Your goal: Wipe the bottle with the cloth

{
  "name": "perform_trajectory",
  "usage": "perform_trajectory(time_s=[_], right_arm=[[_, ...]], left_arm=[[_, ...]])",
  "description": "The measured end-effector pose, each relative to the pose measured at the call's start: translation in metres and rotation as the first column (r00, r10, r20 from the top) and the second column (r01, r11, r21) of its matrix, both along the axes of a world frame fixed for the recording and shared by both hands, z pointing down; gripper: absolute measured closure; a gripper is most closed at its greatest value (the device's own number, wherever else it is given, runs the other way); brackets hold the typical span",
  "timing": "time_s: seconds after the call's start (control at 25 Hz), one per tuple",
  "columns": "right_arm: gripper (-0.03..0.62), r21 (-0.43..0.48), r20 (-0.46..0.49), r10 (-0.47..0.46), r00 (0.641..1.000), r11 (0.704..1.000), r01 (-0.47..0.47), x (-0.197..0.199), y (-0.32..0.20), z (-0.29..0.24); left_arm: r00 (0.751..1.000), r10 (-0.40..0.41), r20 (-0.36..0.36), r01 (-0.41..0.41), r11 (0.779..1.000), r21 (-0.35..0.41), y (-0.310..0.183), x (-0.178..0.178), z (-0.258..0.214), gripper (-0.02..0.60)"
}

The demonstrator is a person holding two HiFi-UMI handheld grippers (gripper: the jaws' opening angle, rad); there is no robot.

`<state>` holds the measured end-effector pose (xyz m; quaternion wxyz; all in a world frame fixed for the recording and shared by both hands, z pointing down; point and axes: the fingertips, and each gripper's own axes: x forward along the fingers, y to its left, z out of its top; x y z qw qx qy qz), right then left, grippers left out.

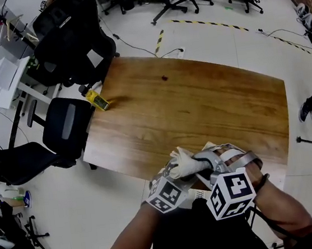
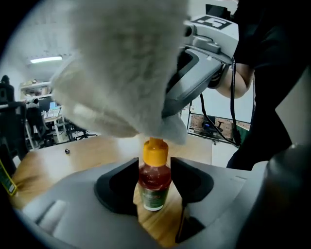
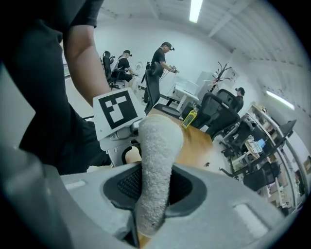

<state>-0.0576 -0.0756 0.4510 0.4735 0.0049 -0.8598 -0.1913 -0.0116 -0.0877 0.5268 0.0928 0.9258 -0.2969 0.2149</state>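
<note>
Left gripper (image 2: 154,168) is clamped on the bottle (image 2: 154,194), pads against its shoulders, holding it upright over the near edge of the desk (image 1: 199,104). The right gripper (image 3: 154,187) is pinched tight on the cloth (image 3: 158,146), which drapes over the orange cap and touches it. I'd judge the wiping is only at the top: the red body and green label show bare below the cloth, so most of the bottle is left to do. Both grippers crowd together at that near edge, close to the person's body. Beyond them the desk lies open, with only a yellow thing (image 1: 98,100) at the far left corner and a chair (image 1: 65,123) off the left edge
</note>
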Motion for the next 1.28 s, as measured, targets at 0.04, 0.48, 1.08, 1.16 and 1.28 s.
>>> perform_trajectory(time_s=[0.04, 0.48, 1.08, 1.16, 1.28], right_arm=[[0.51, -0.019, -0.008, -0.005, 1.0, 1.0, 0.005, -0.002, 0.003, 0.005], [0.5, -0.135, 0.064, 0.11, 0.992, 0.986, -0.1, 0.024, 0.002, 0.017], [0.507, -0.537, 0.14, 0.54, 0.83, 0.746, -0.394, 0.097, 0.001, 0.086], [0.507, -0.67, 0.188, 0.659, 0.728, 0.628, -0.395, 0.104, -0.004, 0.08], [0.507, -0.855, 0.235, 0.817, 0.527, 0.431, -0.287, 0.107, -0.015, 0.063]], left_arm=[[1.0, 0.001, 0.005, -0.001, 1.0, 0.004, 0.001, 0.001, 0.001, 0.36], [0.999, -0.012, -0.032, 0.012, 1.0, 0.004, 0.0, 0.002, 0.001, 0.36], [0.999, -0.014, 0.042, 0.014, 1.0, 0.019, -0.003, -0.006, -0.003, 0.351], [0.999, -0.038, 0.007, 0.038, 0.999, 0.03, -0.005, -0.007, -0.016, 0.351], [0.996, -0.072, -0.05, 0.075, 0.995, 0.062, -0.01, -0.011, -0.04, 0.354]])
